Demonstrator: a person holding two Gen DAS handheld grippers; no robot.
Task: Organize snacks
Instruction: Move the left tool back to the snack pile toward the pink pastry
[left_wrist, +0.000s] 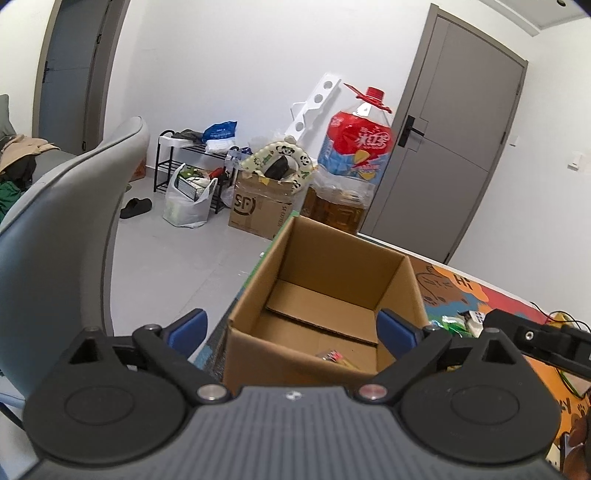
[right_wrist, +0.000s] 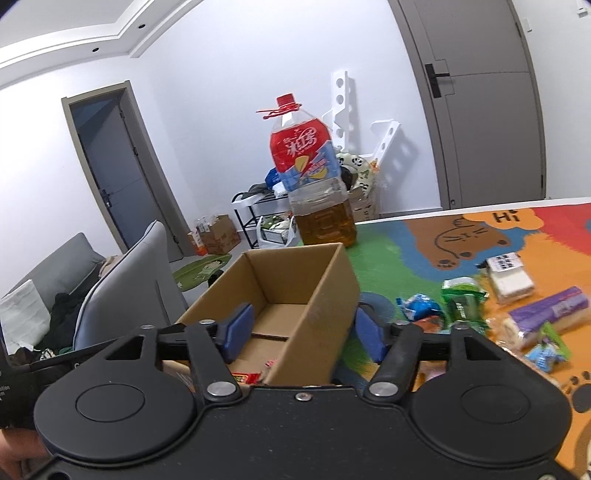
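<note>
Colourful cartoon-printed table mat (right_wrist: 406, 236) carries one open brown cardboard box (right_wrist: 295, 295), one red wrapper (right_wrist: 247, 377) inside. Left gripper (left_wrist: 291, 328) and right gripper (right_wrist: 301, 332) both gape, empty. Loose snack packets (right_wrist: 461, 299) lie at three o'clock; one oil jug (right_wrist: 314, 184) at twelve.

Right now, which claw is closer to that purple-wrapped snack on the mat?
Right. The right claw, open, straddles the cardboard box's right wall, with the purple-wrapped snack just beyond on its right. The left claw sits over the box's far-left side.
</note>
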